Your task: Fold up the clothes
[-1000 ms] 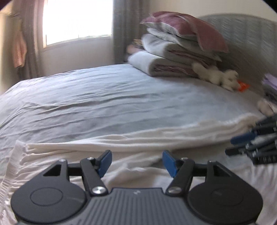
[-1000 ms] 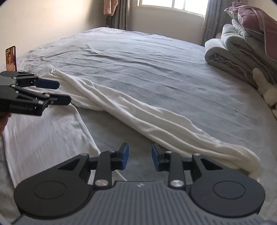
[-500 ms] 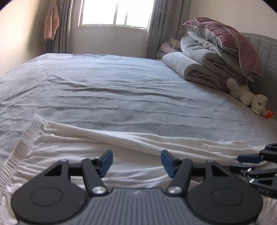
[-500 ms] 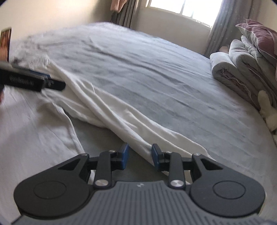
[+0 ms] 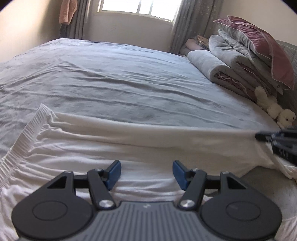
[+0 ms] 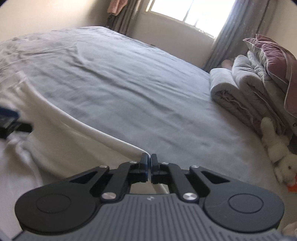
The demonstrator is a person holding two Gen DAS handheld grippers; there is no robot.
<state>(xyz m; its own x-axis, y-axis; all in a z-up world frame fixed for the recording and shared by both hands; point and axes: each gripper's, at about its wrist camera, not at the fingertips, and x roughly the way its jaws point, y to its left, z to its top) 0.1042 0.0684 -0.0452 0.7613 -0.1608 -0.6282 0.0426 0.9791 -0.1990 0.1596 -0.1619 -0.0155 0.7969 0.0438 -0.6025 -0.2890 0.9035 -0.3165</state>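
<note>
A white garment [image 5: 130, 146] with a ribbed elastic band [image 5: 24, 137] at its left end lies across the near part of the grey bed [image 5: 120, 83]. My left gripper [image 5: 146, 171] hovers open just over the cloth, nothing between its blue pads [image 5: 114, 171]. At the right edge of that view my right gripper [image 5: 259, 137] pinches the garment's far end, pulling its top edge taut. In the right wrist view the right gripper [image 6: 149, 163] is shut on the white garment's [image 6: 61, 140] edge, which runs left from the jaws. The left gripper [image 6: 11, 120] shows blurred at the left edge.
Folded grey quilts [image 5: 228, 68] and a mauve pillow [image 5: 265, 50] are stacked at the bed's right, with a white plush toy [image 5: 276, 111] below them. A window [image 5: 137, 7] with grey curtains sits behind. An orange item [image 6: 291, 187] lies by the plush toy.
The right gripper's jaws have shut on the garment's edge after moving to its right end, and the edge is now stretched straight. The left gripper stayed open and rolled to level.
</note>
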